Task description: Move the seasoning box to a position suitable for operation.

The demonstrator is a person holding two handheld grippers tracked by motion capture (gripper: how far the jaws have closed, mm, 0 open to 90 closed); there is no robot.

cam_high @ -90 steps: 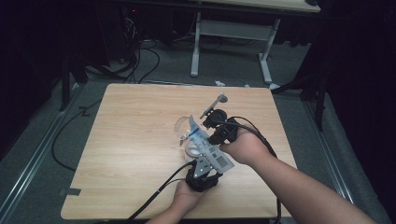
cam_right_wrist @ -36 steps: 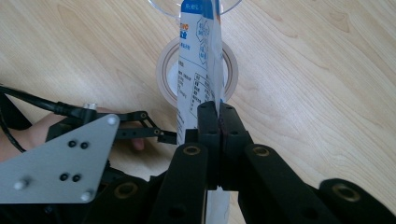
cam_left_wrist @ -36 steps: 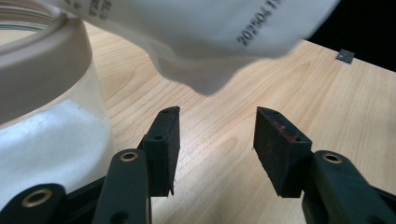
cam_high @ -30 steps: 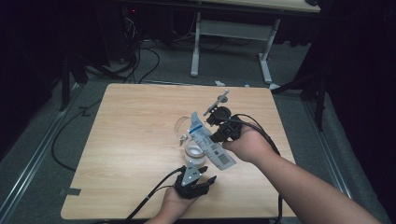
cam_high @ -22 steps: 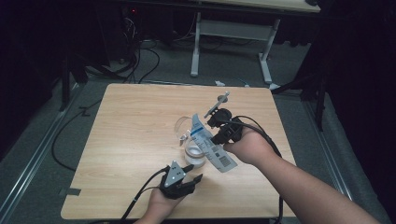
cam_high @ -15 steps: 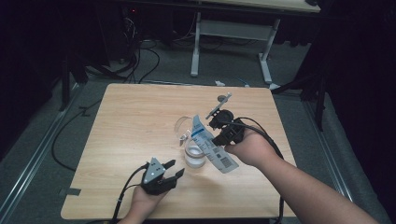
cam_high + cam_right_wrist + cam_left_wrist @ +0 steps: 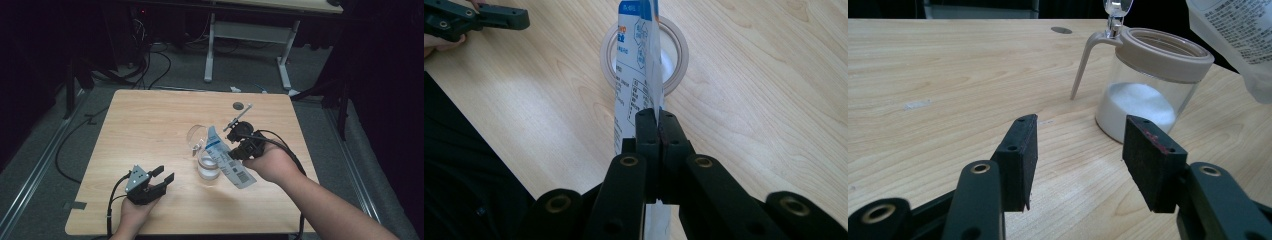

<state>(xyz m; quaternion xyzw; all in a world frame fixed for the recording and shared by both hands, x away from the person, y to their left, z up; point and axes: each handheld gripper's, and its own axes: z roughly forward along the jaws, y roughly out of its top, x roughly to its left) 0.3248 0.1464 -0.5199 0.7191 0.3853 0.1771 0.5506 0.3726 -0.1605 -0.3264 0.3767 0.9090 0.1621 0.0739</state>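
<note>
The left half of the table [image 7: 130,125] lies bare and gives free way. Near the middle the jar [image 7: 207,162] stands, and the bag [image 7: 227,162] hangs above its mouth, so the way from above seems blocked. The left gripper [image 7: 157,181] stands well apart from it.

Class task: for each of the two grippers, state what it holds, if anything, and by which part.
The right gripper pinches the printed bag by its thin edge, above the open jar. The left gripper holds nothing; its jaws stand open.
</note>
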